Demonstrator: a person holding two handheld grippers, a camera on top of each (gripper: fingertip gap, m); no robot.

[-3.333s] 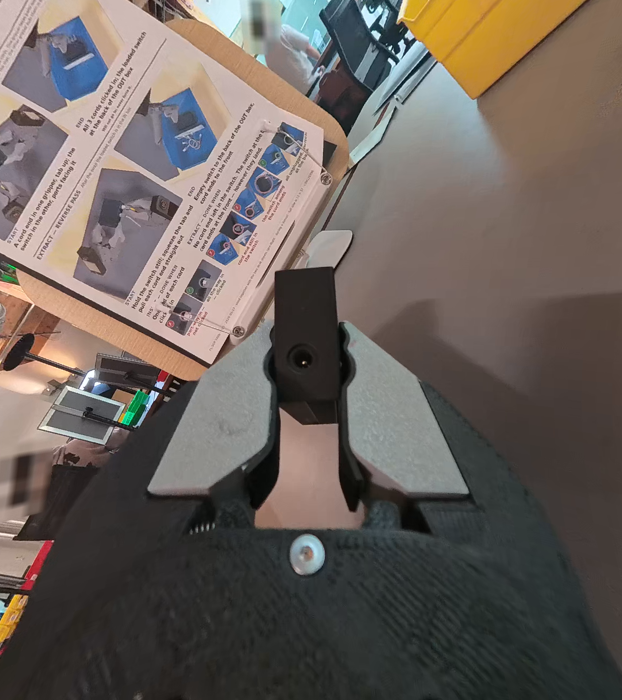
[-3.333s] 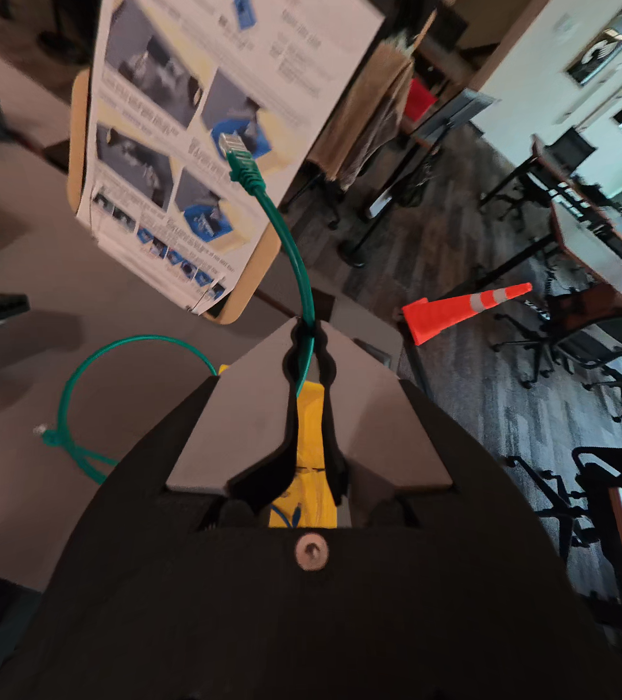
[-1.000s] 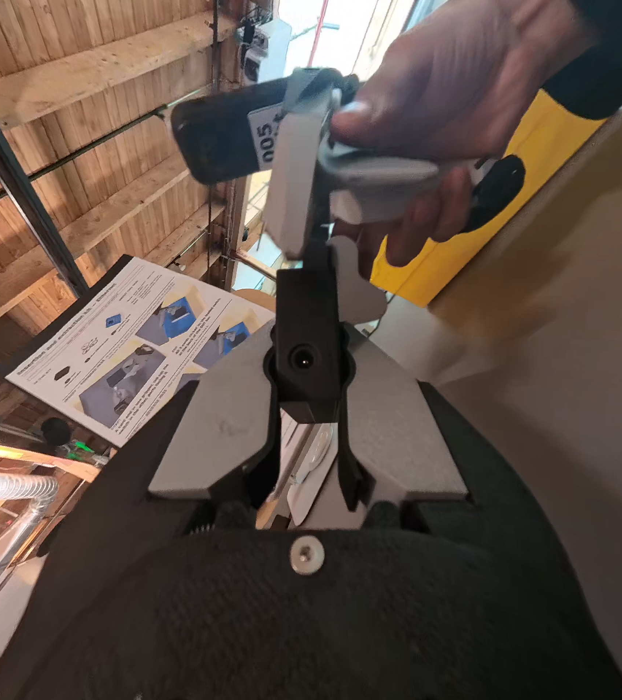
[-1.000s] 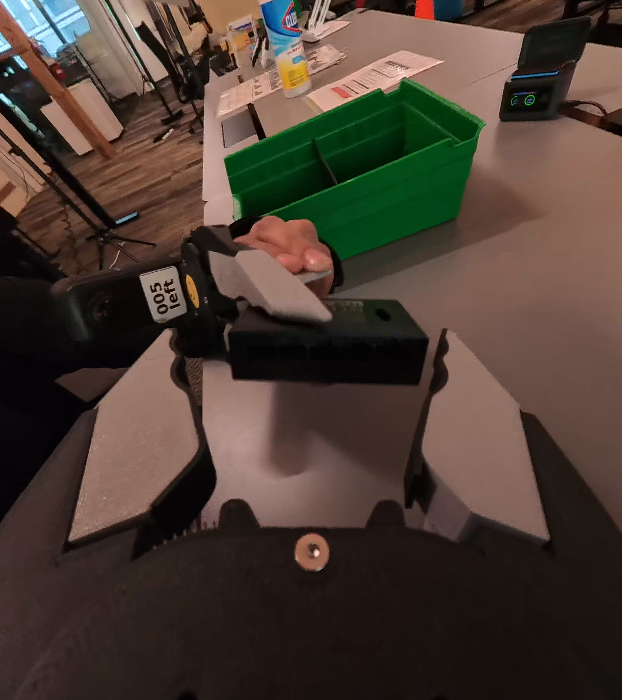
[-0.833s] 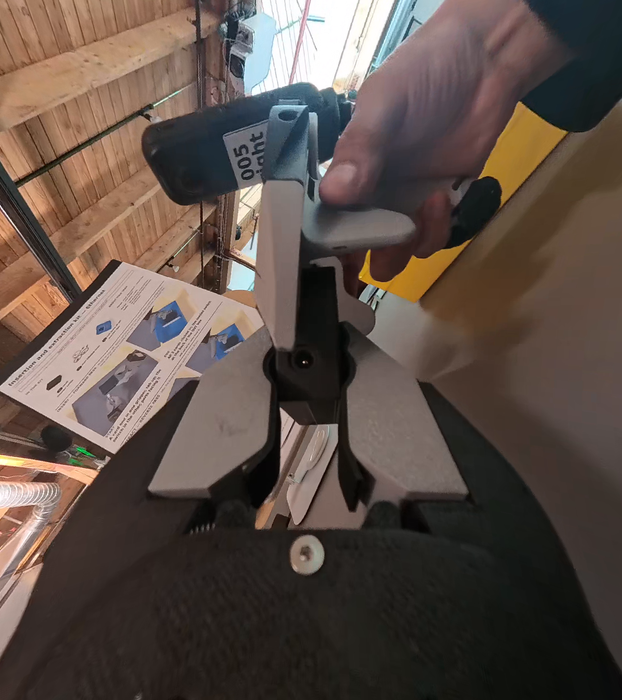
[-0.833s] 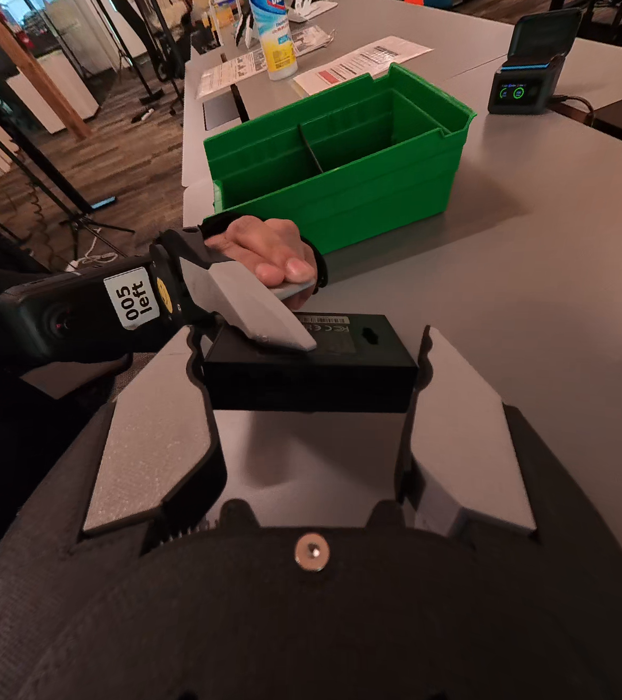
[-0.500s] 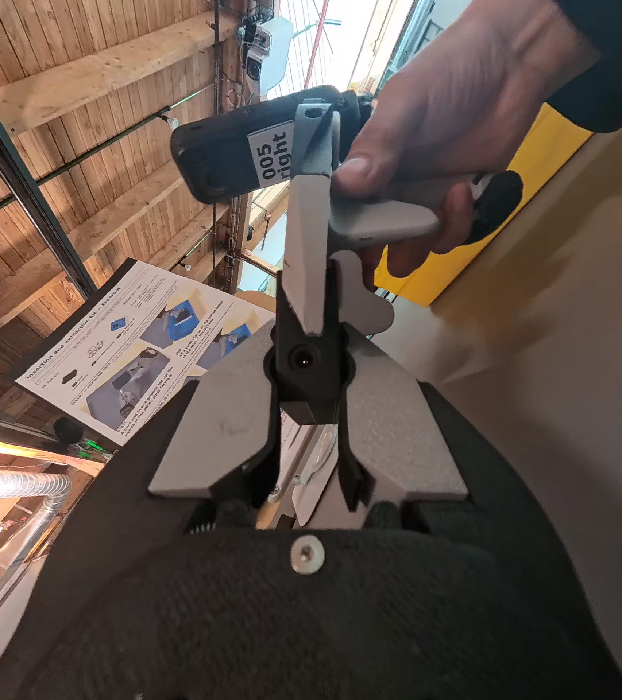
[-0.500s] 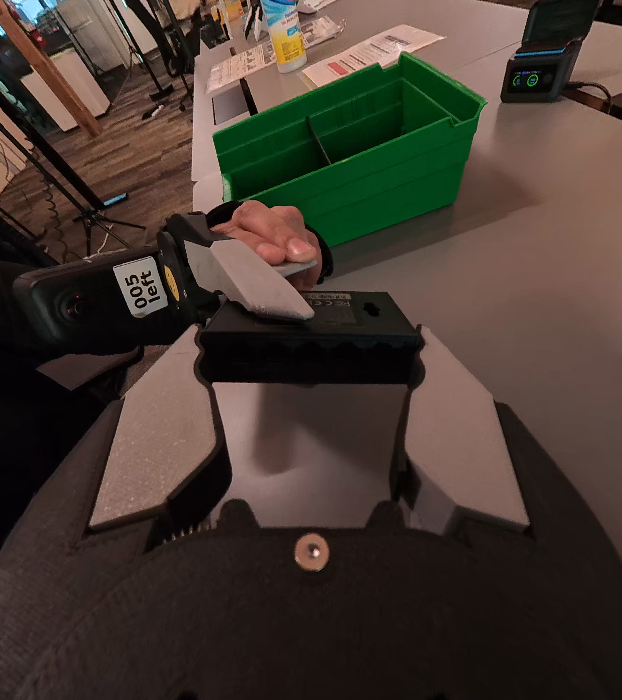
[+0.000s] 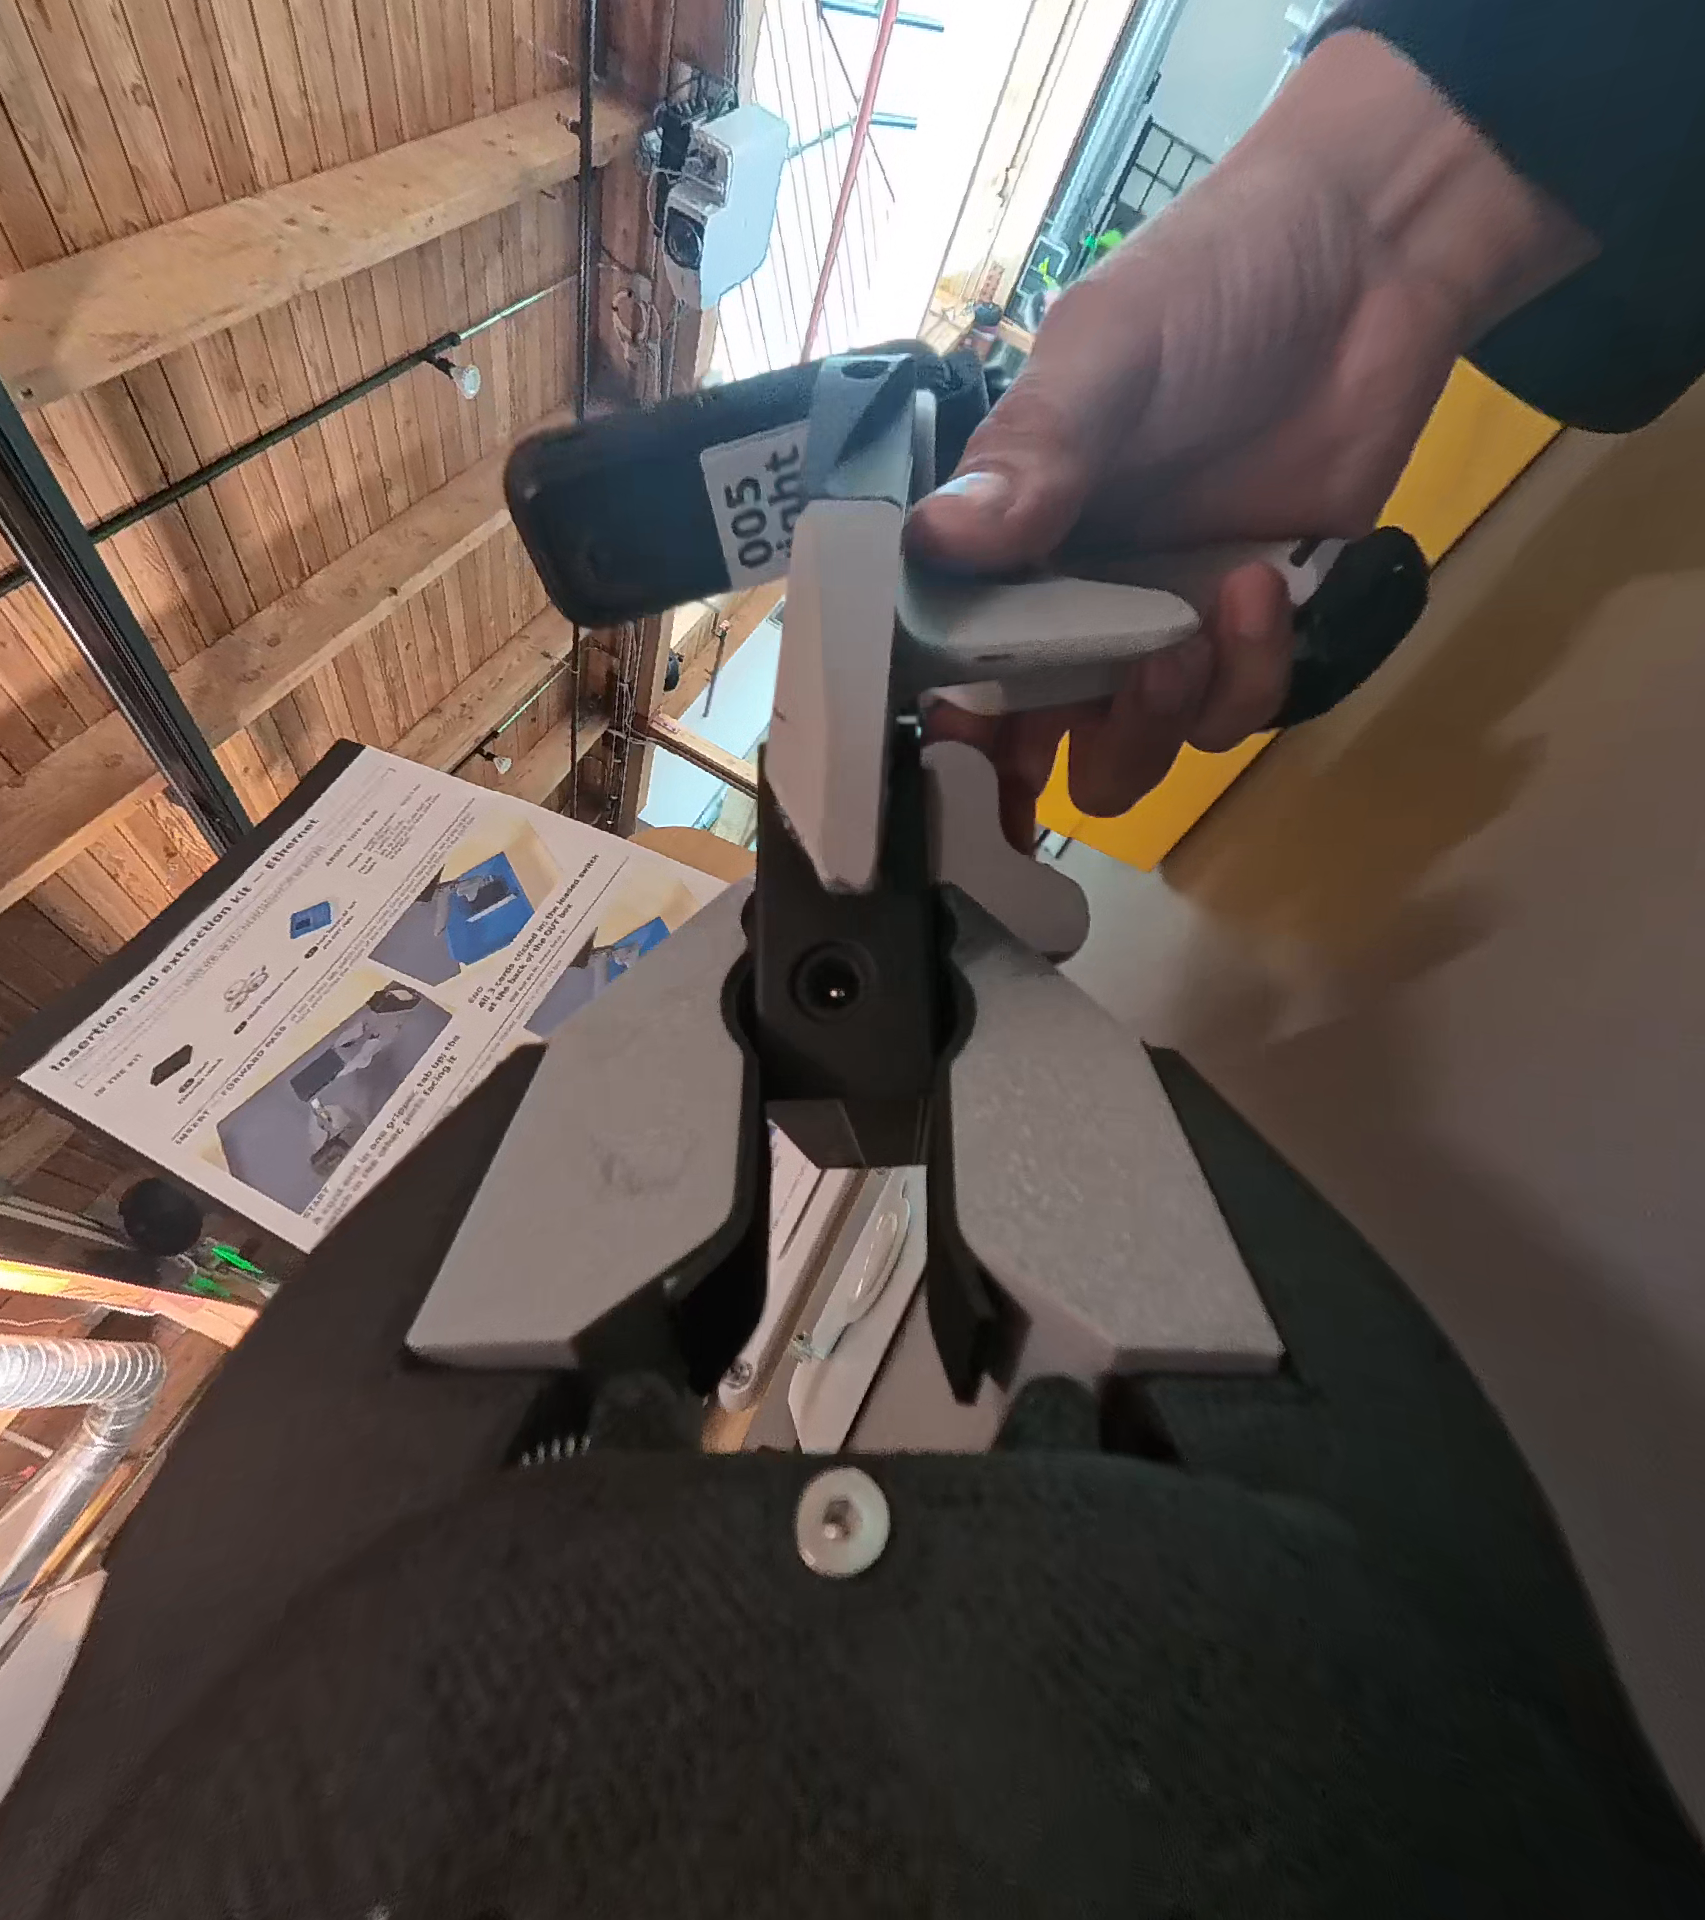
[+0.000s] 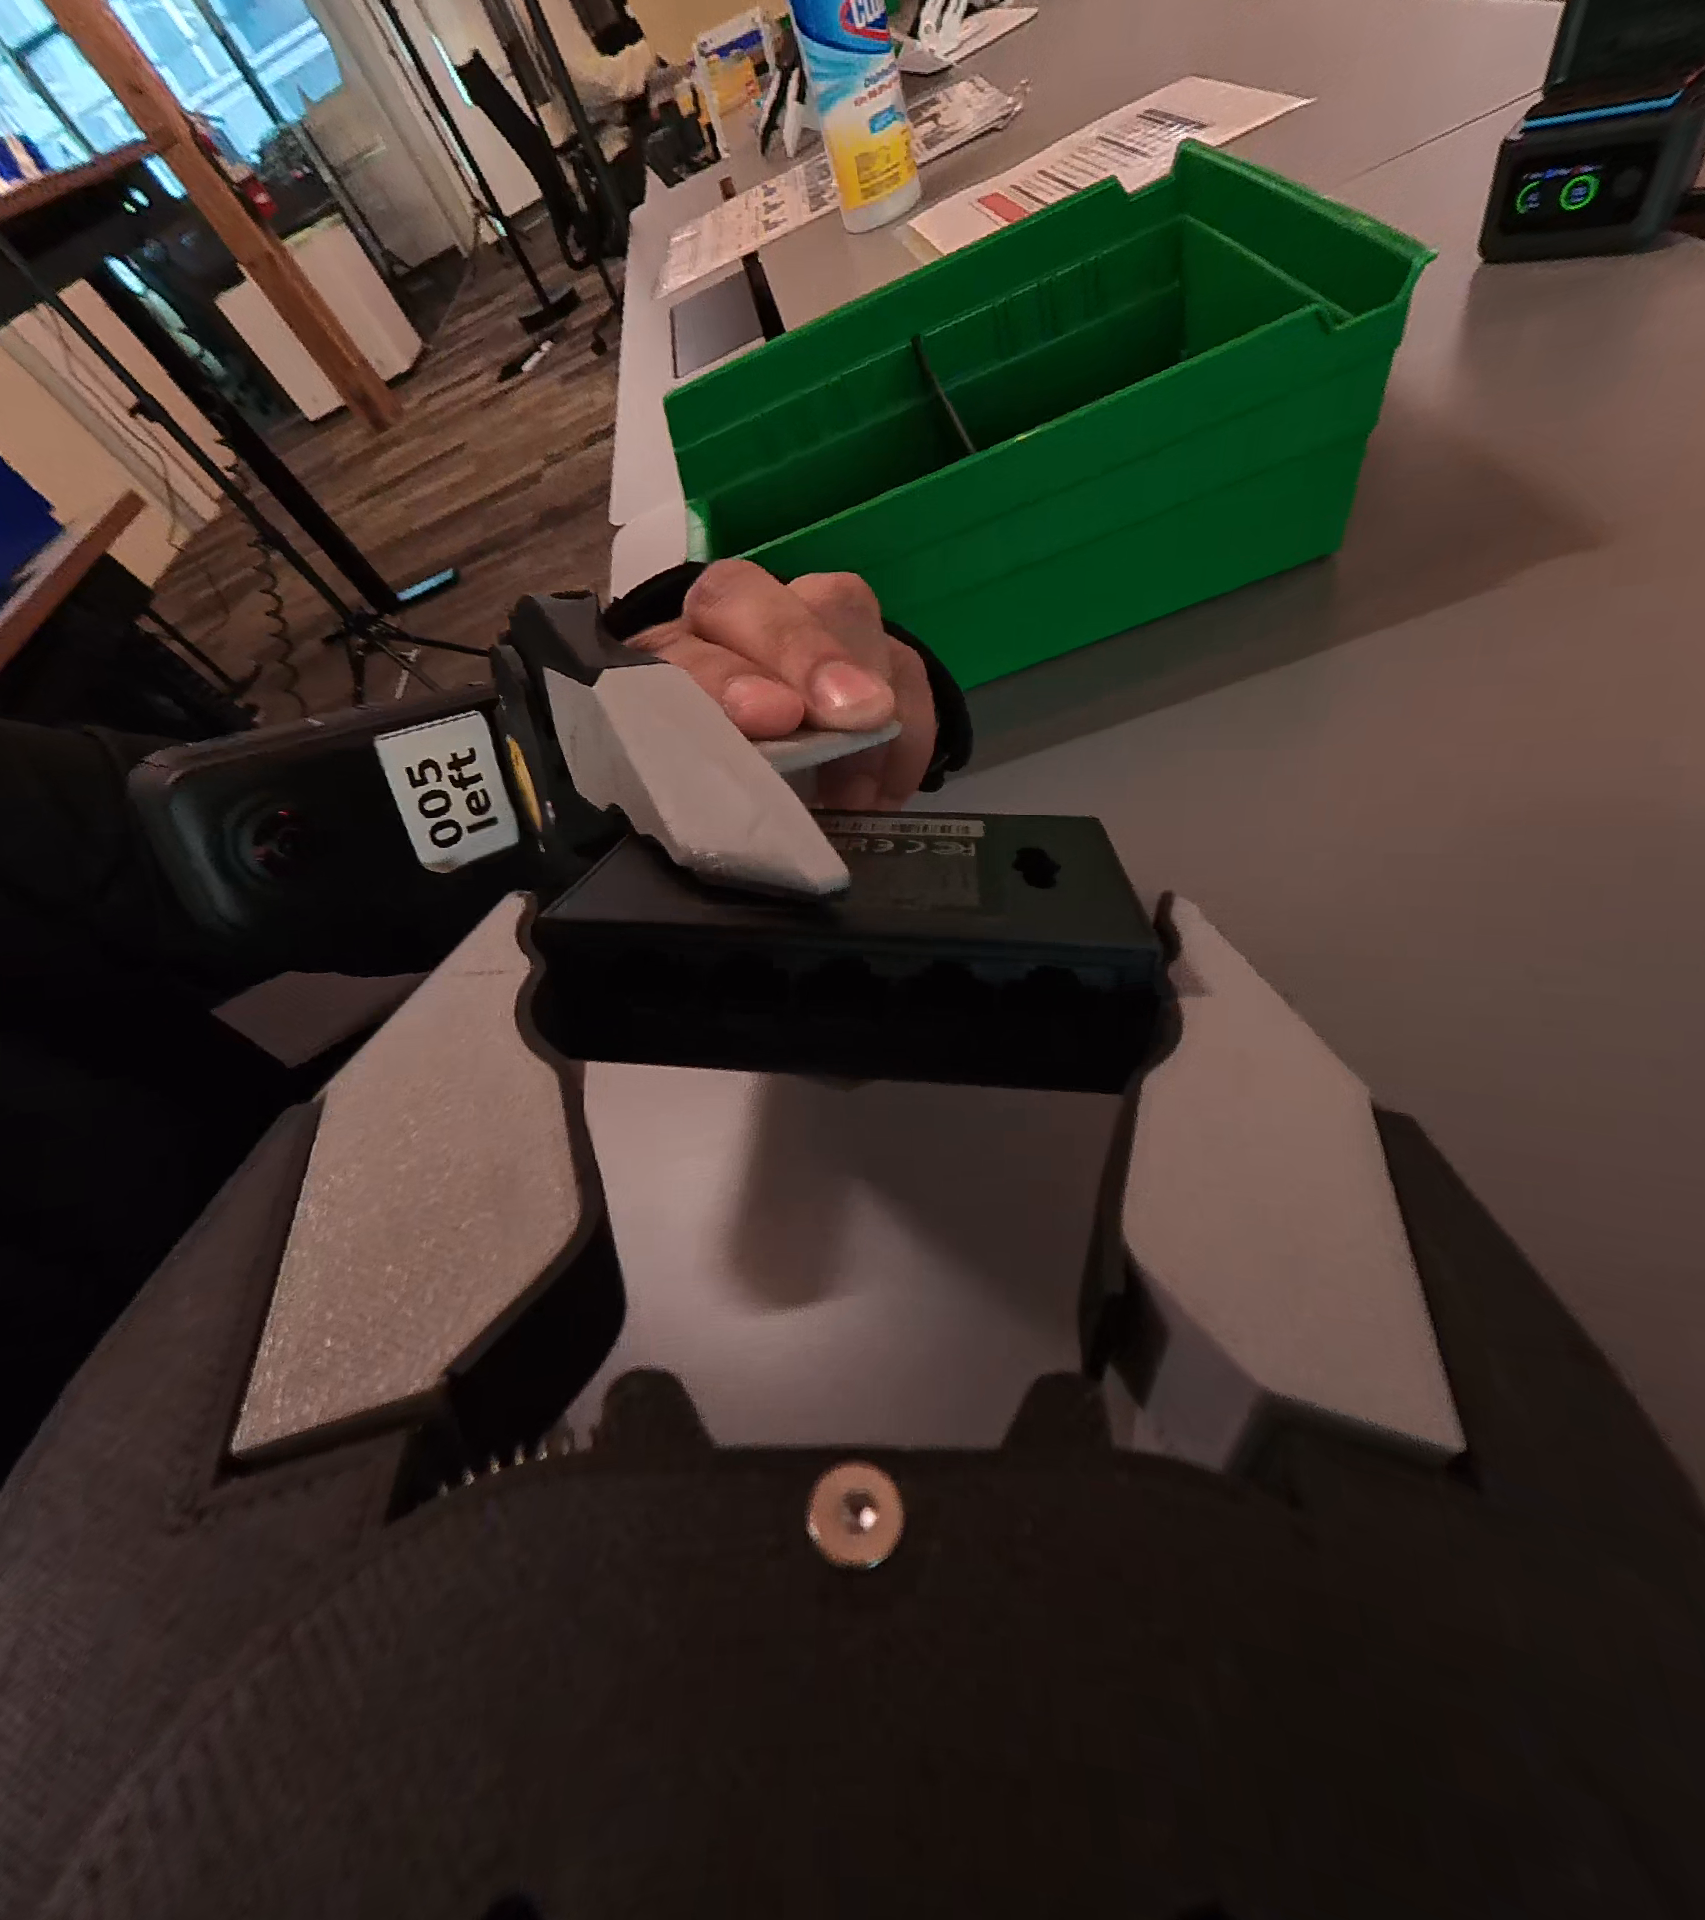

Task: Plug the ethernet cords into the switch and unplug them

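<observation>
1. Left wrist view: the left tool point(image 9: 843, 1049) is clamping one narrow end of the black switch point(image 9: 843, 997), its fingers point(image 9: 609, 1164) closed tight on the casing. The right tool point(image 9: 853, 852) is reaching in from above, one grey finger lying along the switch's side, with a hand point(image 9: 1232, 457) squeezing its handle. An instruction sheet point(image 9: 328, 997) is showing behind.

2. Right wrist view: the right tool point(image 10: 843, 987) is bracketing the switch point(image 10: 843, 977) at both ends, its fingers point(image 10: 432, 1174) touching or almost touching the casing; the switch is hanging above the grey table point(image 10: 1450, 831), port row facing the camera. The left tool point(image 10: 713, 831) is gripping its left part. A green bin point(image 10: 1035, 520) is standing beyond, and no ethernet cords are in sight.

3. Risk, as I judge it: if the left tool is letting go before the right grip is firm, the switch could be twisting or dropping onto the table, since the contact is only at its short ends.
</observation>
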